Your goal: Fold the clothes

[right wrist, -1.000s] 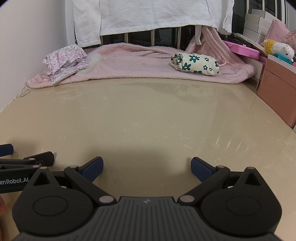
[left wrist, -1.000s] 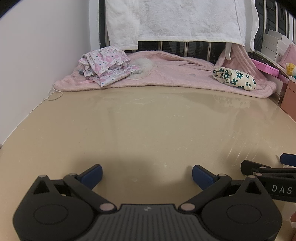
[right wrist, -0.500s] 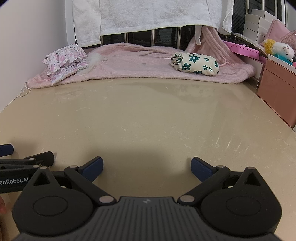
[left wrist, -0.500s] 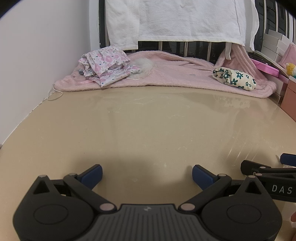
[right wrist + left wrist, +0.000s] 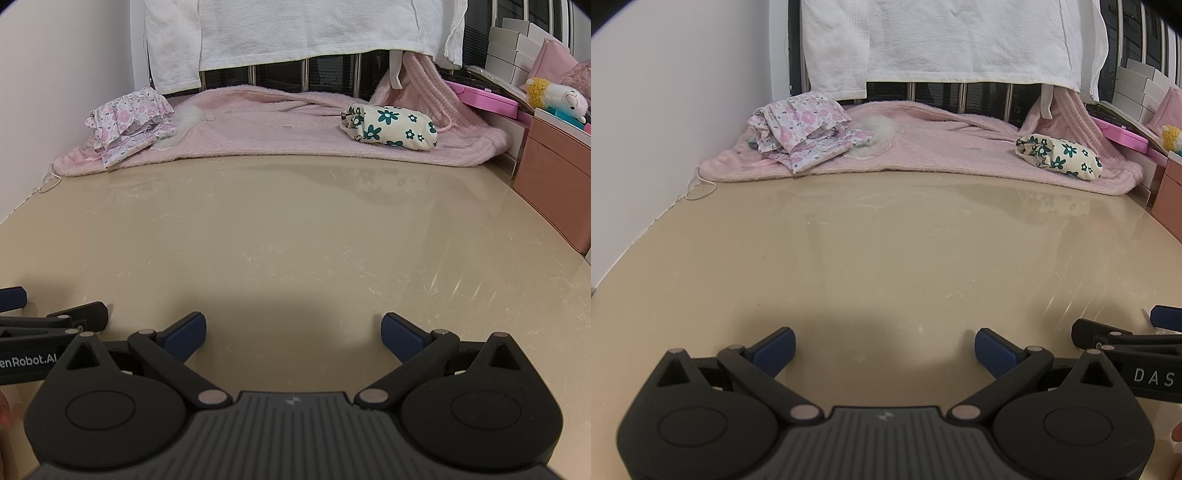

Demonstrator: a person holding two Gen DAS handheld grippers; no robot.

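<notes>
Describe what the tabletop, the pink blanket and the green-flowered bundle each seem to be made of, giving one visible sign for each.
Tabletop: likely polished stone or a stone-look composite; beige, faintly veined, glossy with reflections.
Pink blanket: soft fleece or plush knit; fuzzy nap, thick rounded edge.
Green-flowered bundle: thin woven printed fabric, probably cotton; matte, with crisp creases.

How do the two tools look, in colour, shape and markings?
Both look alike. The left tool and the right tool have matte black bodies with a ribbed grey centre plate, round side housings, silver pivot pins and blue ribbed fingertips. White lettering runs along their sides: "DAS" on the right one, "enRobot.AI" on the left.
</notes>
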